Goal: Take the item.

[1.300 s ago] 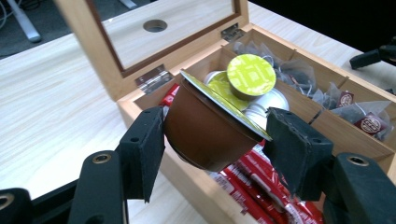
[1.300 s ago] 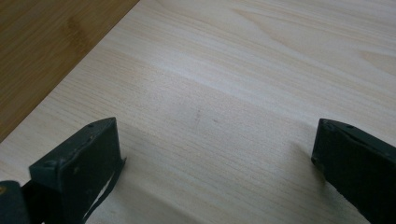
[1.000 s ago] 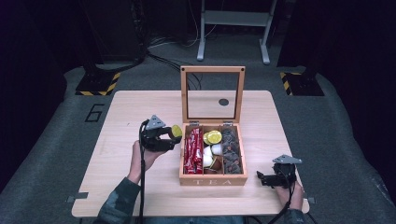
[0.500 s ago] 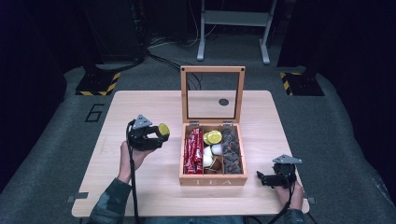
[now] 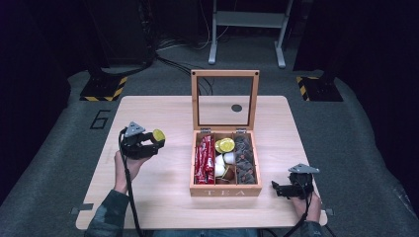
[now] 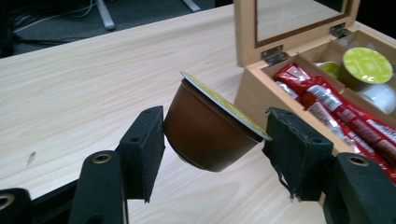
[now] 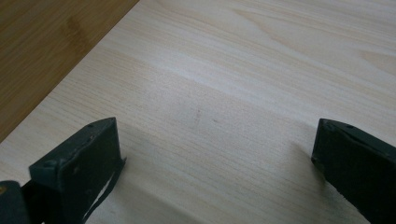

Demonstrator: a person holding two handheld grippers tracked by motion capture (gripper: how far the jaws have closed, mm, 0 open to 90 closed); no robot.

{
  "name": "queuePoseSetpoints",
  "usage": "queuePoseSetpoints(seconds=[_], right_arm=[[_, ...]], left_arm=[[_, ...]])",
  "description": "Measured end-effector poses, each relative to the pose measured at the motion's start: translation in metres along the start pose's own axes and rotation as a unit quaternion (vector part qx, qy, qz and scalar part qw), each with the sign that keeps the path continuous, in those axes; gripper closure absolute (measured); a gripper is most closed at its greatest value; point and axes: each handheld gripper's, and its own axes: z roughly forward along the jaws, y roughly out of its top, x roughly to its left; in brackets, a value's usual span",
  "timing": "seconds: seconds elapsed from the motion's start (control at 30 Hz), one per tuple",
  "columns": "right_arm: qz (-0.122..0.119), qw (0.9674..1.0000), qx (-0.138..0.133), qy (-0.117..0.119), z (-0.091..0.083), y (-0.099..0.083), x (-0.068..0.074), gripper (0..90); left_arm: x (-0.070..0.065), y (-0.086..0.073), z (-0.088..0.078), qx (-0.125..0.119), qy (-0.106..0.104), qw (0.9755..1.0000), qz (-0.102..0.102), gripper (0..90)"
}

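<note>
Coffee capsule (image 6: pixel 210 133), brown with a yellow-green lid, is clamped tilted in the left gripper (image 5: pixel 143 144) above the table (image 5: pixel 158 187), left of the tea box (image 5: pixel 226 188). Its base is hidden. The right gripper (image 5: pixel 286 189) is held spread wide, empty.

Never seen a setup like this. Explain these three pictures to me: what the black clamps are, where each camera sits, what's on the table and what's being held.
A person sits at a wooden table with a hand-held clamp in each hand. The high view looks down from above. The other two cameras ride on the clamps and look along their black jaws. On the table stands an open wooden box marked TEA, lid up, holding red packets, capsules and dark pieces. The left gripper is shut on a brown coffee capsule with a yellow-green lid, tilted, left of the box. The right gripper rests open over bare wood near the box's right side.
</note>
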Motion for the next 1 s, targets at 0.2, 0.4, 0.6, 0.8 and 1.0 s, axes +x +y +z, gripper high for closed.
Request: queuePoseSetpoints(seconds=[0.2, 0.4, 0.6, 0.8, 1.0], right_arm=[[0.0, 1.0, 0.0, 0.0, 0.0, 0.0, 0.0, 0.6], [0.002, 1.0, 0.0, -0.001, 0.0, 0.0, 0.0, 0.6], [0.003, 1.0, 0.001, -0.001, 0.0, 0.0, 0.0, 0.6], [0.001, 1.0, 0.001, 0.0, 0.0, 0.0, 0.0, 0.7], [0.001, 1.0, 0.0, -0.001, 0.0, 0.0, 0.0, 0.6]], left_arm=[[0.018, -0.015, -0.002, 0.007, 0.015, 0.9996, -0.02, 38.7], [0.03, -0.023, -0.004, 0.006, 0.029, 0.999, -0.034, 38.6], [0.041, -0.034, -0.001, 0.01, 0.045, 0.9978, -0.048, 38.6], [0.054, -0.044, 0.007, 0.014, 0.055, 0.996, -0.069, 38.6], [0.061, -0.049, 0.013, 0.022, 0.063, 0.9952, -0.072, 38.6]])
